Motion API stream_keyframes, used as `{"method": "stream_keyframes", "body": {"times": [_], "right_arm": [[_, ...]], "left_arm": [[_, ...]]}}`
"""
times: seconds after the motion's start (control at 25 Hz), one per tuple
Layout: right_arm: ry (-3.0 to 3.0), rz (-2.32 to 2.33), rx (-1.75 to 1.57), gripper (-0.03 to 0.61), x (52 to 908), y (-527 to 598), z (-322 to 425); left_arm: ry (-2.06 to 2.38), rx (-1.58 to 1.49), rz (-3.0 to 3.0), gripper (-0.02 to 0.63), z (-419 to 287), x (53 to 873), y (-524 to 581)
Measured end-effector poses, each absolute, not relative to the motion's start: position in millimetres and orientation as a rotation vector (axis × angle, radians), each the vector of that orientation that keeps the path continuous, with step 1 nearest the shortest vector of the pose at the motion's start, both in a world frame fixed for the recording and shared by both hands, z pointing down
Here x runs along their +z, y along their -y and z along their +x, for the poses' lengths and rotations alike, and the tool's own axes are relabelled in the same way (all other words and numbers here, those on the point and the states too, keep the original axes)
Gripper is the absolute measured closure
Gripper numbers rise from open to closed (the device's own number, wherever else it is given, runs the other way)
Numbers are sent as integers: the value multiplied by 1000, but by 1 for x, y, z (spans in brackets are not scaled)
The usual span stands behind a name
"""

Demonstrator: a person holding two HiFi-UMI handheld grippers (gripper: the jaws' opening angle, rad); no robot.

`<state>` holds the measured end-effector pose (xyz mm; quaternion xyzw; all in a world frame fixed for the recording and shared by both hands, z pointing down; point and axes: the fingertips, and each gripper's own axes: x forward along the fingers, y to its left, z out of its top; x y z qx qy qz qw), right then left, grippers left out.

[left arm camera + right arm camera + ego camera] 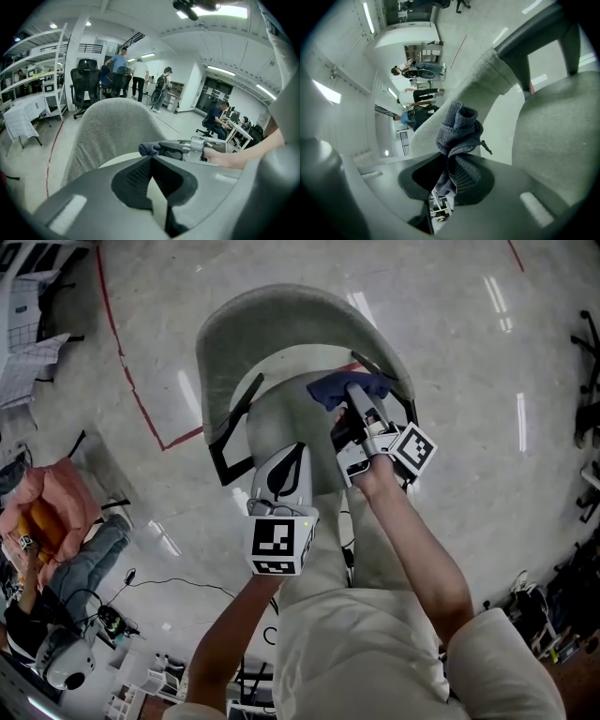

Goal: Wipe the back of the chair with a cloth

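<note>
The right gripper (354, 395) fingers clamp the cloth (330, 390) just short of the chair back (281, 320); the left gripper (284, 476) is closed, empty and farther off.

i can't read a single word, number or brand name anywhere here. the left marker cube (279, 547) and the right marker cube (413, 452) on my tongs carry only black-and-white square patterns, not letters or digits. the pale sheets (28, 348) at the far left edge of the head view show a fine printed grid, too small for me to read.
</note>
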<state>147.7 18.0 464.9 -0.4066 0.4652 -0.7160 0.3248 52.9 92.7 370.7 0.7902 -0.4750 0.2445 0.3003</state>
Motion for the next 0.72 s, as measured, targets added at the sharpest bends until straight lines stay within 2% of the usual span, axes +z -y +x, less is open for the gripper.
{"method": "stream_keyframes", "body": {"times": [0.44,0.72], "right_arm": [[-965,-1345,-1875,489,558,-36,182],[-949,-1426,-1887,489,585,-36,193]], "left_arm": [[1269,640,2094,614,38,367,-108],[1260,661,2077,614,27,372,-116]]}}
